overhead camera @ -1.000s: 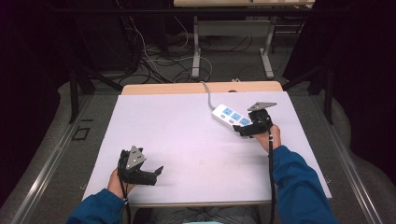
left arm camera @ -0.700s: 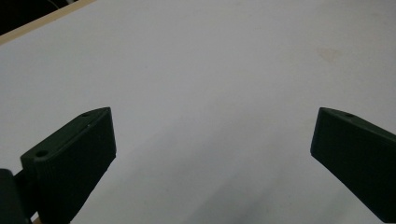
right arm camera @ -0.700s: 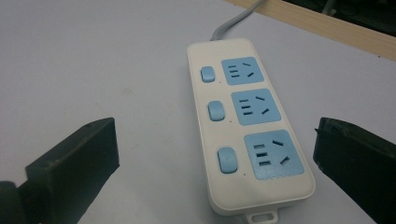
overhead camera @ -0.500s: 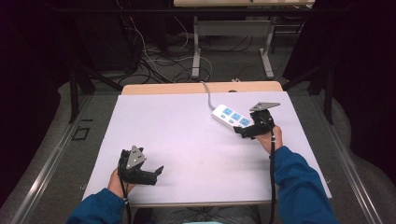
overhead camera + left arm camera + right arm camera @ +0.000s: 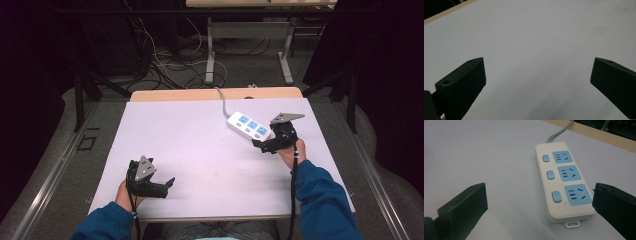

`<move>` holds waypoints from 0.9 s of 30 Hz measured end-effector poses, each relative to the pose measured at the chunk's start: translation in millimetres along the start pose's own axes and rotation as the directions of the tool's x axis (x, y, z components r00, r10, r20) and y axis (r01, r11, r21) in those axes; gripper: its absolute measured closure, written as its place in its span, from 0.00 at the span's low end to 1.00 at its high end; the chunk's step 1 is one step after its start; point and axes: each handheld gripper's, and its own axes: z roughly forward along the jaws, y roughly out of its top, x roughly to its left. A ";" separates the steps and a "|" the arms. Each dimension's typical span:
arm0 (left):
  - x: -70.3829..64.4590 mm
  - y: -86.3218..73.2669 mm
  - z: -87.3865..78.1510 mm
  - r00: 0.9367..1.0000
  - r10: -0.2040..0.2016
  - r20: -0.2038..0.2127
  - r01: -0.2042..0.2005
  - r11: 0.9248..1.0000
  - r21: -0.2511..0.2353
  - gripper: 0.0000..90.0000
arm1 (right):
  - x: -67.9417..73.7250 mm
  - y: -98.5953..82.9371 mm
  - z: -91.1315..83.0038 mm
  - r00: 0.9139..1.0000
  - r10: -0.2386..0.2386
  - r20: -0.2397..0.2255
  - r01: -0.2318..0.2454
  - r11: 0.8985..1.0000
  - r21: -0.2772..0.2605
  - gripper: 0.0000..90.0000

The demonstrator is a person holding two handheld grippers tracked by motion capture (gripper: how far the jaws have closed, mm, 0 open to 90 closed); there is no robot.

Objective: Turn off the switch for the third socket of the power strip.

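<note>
Reaching for the power strip (image 5: 563,181), just ahead of the right tool (image 5: 537,212), wide open, empty. Next: close in. Left tool (image 5: 537,87) open, empty, over bare surface (image 5: 529,37).

One power strip (image 5: 562,182) is seen on one bench (image 5: 200,140), with three blue sockets and three blue switches; two grippers are counted.

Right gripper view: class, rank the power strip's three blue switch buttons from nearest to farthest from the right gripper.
Measured from the right gripper:
1. Switch beside the end socket, by the power strip's mounting tab, between the open jaws.
2. Middle switch, halfway along.
3. Switch at the cord end, towards the table's wooden edge.
</note>
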 end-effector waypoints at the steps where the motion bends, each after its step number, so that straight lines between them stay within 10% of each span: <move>1: -0.2 0.0 0.3 1.000 -0.003 0.000 0.003 1.000 -0.004 0.00 | 0.8 -0.5 -0.4 1.000 -0.007 0.000 0.007 1.000 0.001 0.00; 27: -0.7 -0.3 0.5 1.000 -0.005 0.003 0.005 1.000 -0.001 0.00 | 29.5 -23.0 -38.4 0.999 -0.050 0.005 0.050 0.999 -0.010 0.00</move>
